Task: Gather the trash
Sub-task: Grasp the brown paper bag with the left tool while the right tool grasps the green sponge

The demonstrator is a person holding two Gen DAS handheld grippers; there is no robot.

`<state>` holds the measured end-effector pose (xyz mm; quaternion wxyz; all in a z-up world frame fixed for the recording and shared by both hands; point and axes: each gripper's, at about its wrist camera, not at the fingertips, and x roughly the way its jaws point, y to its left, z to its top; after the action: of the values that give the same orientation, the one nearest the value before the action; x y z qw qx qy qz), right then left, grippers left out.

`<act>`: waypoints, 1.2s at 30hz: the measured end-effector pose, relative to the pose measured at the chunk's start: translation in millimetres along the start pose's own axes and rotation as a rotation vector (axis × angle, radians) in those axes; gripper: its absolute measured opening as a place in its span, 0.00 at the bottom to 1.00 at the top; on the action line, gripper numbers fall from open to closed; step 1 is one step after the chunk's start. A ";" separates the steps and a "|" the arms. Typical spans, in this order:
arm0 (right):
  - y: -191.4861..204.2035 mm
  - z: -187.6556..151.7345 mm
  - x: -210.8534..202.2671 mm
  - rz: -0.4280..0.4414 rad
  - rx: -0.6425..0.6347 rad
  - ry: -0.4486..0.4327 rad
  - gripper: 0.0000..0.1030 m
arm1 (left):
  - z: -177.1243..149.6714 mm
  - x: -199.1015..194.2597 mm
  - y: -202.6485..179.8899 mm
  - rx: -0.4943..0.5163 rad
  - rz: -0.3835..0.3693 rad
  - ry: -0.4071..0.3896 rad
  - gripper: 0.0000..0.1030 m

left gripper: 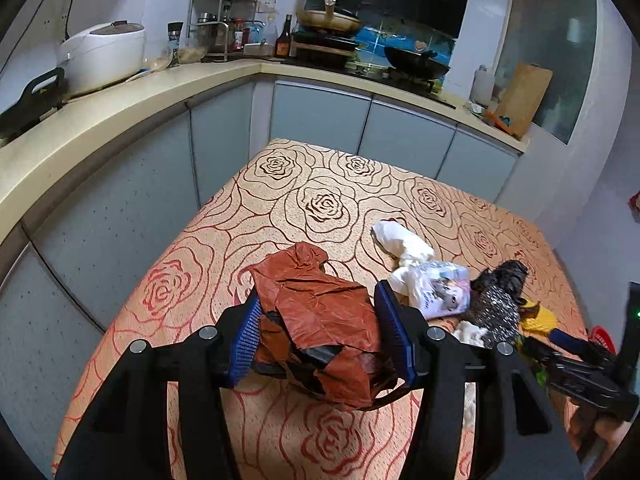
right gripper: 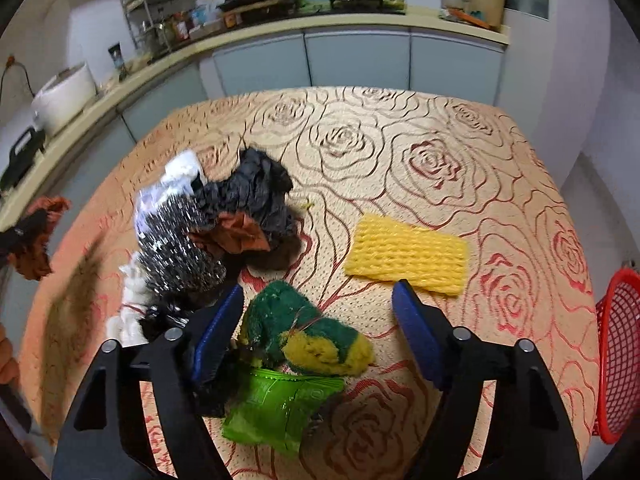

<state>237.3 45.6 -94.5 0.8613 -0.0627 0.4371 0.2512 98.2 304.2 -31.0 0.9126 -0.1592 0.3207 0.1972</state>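
My left gripper (left gripper: 320, 300) is shut on a crumpled brown paper wad (left gripper: 320, 320), held above the rose-patterned table (left gripper: 312, 200). My right gripper (right gripper: 318, 292) stands open around a green and yellow sponge (right gripper: 312, 336). Its left pad is close to the sponge and its right pad is clear of it. A green plastic packet (right gripper: 280, 412) lies just below the sponge. A yellow foam net (right gripper: 408, 256) lies flat to the right. A pile to the left holds a silver scrubber (right gripper: 176, 244), a black bag (right gripper: 260, 188) and a small brown scrap (right gripper: 236, 236).
A red mesh basket (right gripper: 616, 356) sits off the table's right edge. White tissue (left gripper: 404, 244) and a printed wrapper (left gripper: 444, 292) lie by the pile. A kitchen counter (left gripper: 120, 100) with a rice cooker (left gripper: 100, 56) runs along the left and back.
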 end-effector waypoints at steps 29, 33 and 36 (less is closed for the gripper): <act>-14.2 -12.9 -4.6 0.025 -0.006 0.018 0.41 | -6.4 -5.7 -7.7 0.021 -0.001 -0.005 0.51; -27.0 -10.1 -14.2 0.020 0.040 -0.010 0.40 | -4.6 -9.2 -6.5 0.019 -0.002 -0.013 0.51; -36.8 -5.8 -26.9 0.014 0.068 -0.045 0.40 | -3.1 -11.2 -5.7 0.020 -0.002 -0.018 0.51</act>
<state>237.8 1.7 -81.1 0.8707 -0.0248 0.4264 0.2438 91.2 295.0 -25.1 0.9173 -0.1488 0.3141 0.1944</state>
